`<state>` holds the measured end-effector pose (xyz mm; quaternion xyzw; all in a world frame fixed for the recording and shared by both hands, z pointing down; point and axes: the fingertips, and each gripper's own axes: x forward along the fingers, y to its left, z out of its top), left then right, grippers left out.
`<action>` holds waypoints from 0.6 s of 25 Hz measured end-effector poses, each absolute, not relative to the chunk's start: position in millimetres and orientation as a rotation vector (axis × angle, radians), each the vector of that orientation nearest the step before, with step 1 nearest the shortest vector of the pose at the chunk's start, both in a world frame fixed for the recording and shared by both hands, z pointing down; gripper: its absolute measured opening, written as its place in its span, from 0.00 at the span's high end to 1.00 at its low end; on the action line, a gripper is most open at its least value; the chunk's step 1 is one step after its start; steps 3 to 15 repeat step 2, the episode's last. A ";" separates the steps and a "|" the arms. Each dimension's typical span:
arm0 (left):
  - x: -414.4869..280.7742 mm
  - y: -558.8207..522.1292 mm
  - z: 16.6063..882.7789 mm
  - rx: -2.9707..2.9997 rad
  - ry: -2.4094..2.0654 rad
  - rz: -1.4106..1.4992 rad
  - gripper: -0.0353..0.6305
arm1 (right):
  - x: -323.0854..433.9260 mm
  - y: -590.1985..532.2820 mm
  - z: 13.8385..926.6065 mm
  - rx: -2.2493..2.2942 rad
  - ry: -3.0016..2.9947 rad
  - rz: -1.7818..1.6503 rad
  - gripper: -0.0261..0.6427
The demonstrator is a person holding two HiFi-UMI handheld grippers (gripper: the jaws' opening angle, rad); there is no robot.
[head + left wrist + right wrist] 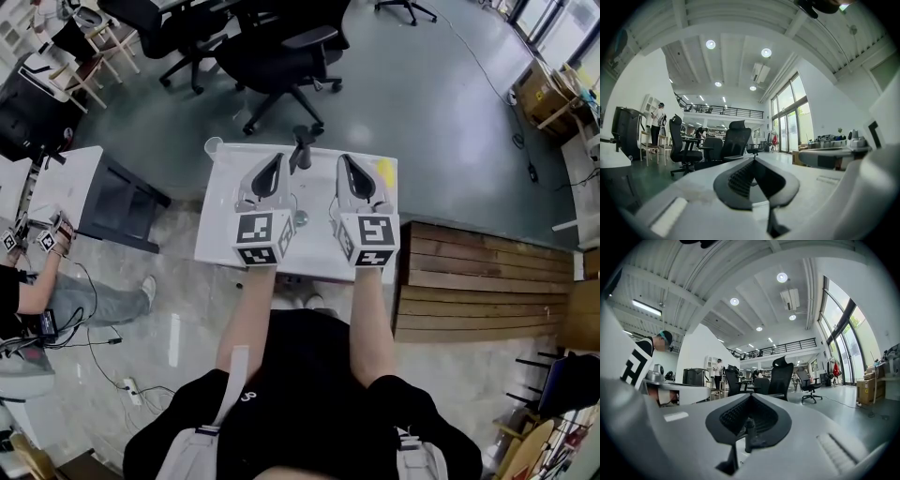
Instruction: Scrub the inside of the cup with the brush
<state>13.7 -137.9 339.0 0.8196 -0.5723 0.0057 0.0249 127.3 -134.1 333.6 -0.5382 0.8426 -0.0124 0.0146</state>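
Note:
A small clear cup (pixel 214 145) stands at the far left corner of the white table (pixel 223 244). A dark upright object, probably the brush (pixel 302 150), stands at the table's far edge between my two grippers. It also shows as a dark post (pixel 749 430) through the opening of the right jaws. My left gripper (pixel 272 159) (pixel 754 160) and right gripper (pixel 349 159) (pixel 750 395) hover level over the table, side by side. Both are shut, their tips meeting with nothing held.
A yellow item (pixel 384 172) lies near the table's far right corner, and a small round object (pixel 300 218) sits between my grippers. Black office chairs (pixel 277 56) stand beyond the table. A wooden platform (pixel 478 272) is at the right, and a seated person (pixel 37 281) at the left.

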 end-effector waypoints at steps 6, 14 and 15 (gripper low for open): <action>15.7 -135.2 339.2 2.535 -1.767 0.016 0.95 | 128.7 -131.5 333.6 -1.676 2.626 -0.036 0.97; 15.7 -135.2 339.2 2.535 -1.767 0.016 0.95 | 128.7 -131.5 333.6 -1.676 2.626 -0.036 0.97; 15.7 -135.2 339.2 2.535 -1.767 0.016 0.95 | 128.7 -131.5 333.6 -1.676 2.626 -0.036 0.97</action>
